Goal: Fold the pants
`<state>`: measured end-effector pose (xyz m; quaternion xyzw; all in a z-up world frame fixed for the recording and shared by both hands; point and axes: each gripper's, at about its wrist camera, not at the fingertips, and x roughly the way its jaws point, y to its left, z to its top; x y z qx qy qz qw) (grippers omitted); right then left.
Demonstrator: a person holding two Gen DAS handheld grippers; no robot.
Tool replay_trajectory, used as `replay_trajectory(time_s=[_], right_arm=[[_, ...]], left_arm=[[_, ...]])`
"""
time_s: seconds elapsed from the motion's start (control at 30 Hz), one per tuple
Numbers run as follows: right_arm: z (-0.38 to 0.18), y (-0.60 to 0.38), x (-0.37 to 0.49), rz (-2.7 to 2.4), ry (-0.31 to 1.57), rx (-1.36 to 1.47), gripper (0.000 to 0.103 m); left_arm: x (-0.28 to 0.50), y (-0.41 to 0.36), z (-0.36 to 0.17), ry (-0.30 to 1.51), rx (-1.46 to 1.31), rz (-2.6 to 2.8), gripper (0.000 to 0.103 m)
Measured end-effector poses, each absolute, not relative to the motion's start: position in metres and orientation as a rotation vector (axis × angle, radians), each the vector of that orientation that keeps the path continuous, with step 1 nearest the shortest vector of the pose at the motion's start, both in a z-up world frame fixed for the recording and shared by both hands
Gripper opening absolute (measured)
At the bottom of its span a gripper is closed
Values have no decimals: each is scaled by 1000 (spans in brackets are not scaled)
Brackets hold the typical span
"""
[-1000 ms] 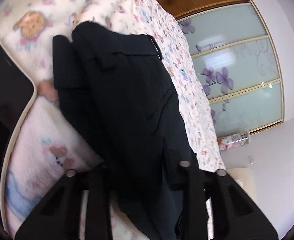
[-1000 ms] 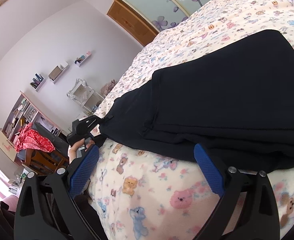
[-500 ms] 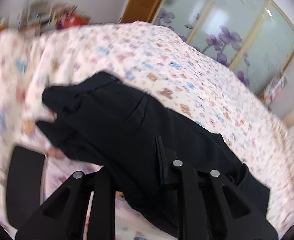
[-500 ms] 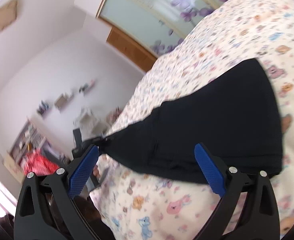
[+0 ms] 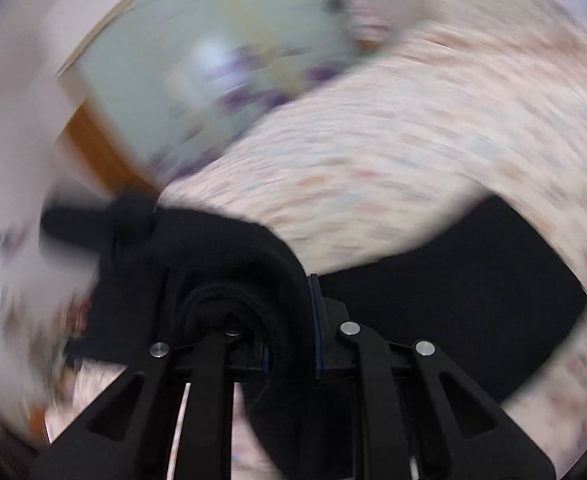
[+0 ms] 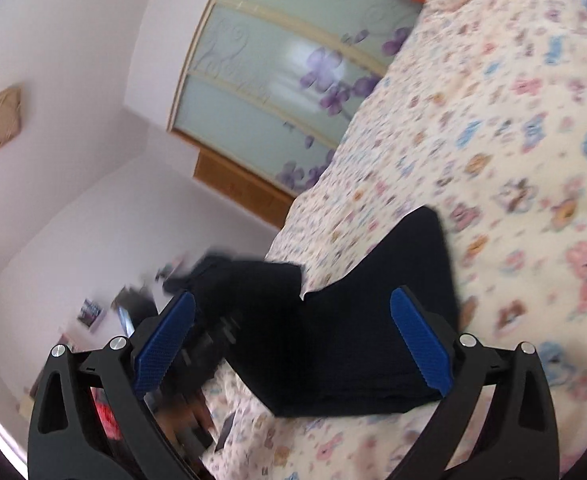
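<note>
Pants (image 6: 357, 344): black, partly folded, lying on the bed (image 6: 493, 128) near its edge. One end is gathered and raised off the cover; the rest lies flat as a dark slab with a straight folded edge toward the right wrist camera. In the left wrist view the cloth (image 5: 221, 256) bunches over and between the fingers, and a further dark stretch trails off to the right across the bedding.

Left gripper (image 5: 293, 332): jaws nearly pressed together and pinching a thick fold of the pants; they have just been closing on the cloth. A thin blue pad edge (image 5: 313, 320) shows beside the fabric. The view is heavily smeared, so little else can be told from it.

Right gripper (image 6: 293, 344): jaws spread wide, blue ribbed pads (image 6: 421, 344) standing apart, nothing between them pressed. The pants lie beyond and between the fingers; whether the pads touch the cloth cannot be told.

Bed cover: cream, printed with small bears and animals in pink, blue and orange.

Sliding wardrobe door (image 6: 277, 80): frosted glass panels with purple flowers, pale frame, beyond the bed.

Person's hand (image 6: 189, 412): seen low left in the right wrist view, blurred, beneath the raised end of the pants, on the dark body of the left gripper.
</note>
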<state>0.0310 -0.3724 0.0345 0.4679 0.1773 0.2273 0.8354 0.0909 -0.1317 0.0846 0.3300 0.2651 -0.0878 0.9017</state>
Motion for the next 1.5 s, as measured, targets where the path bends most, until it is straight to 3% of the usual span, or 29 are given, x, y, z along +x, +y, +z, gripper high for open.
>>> replay_trajectory(time_s=[0.2, 0.5, 0.7, 0.73, 0.8, 0.83, 0.87, 0.97, 1.07, 1.5], right_arm=[[23, -393, 31, 419, 378, 1050, 101], [16, -379, 49, 515, 477, 1052, 101], [5, -365, 61, 544, 632, 1035, 101], [3, -363, 62, 549, 651, 1032, 101], [2, -358, 63, 556, 682, 1017, 101], [1, -356, 64, 559, 691, 1010, 100], [0, -353, 64, 561, 704, 1003, 100], [-6, -345, 66, 536, 759, 978, 100], [-13, -341, 70, 498, 781, 974, 100], [-22, -326, 92, 294, 710, 914, 100]], left_arm=[[71, -166, 14, 653, 769, -308, 14], [64, -140, 27, 573, 630, -326, 14], [56, -140, 7, 589, 574, -354, 29], [53, -136, 10, 591, 541, -365, 34], [45, -114, 23, 583, 395, -368, 61], [41, -101, 29, 561, 317, -358, 83], [35, -80, 38, 509, 208, -336, 93], [25, -32, 51, 377, 8, -239, 101], [22, 8, 52, 269, -129, -100, 101], [14, 7, 43, 302, -36, -42, 101]])
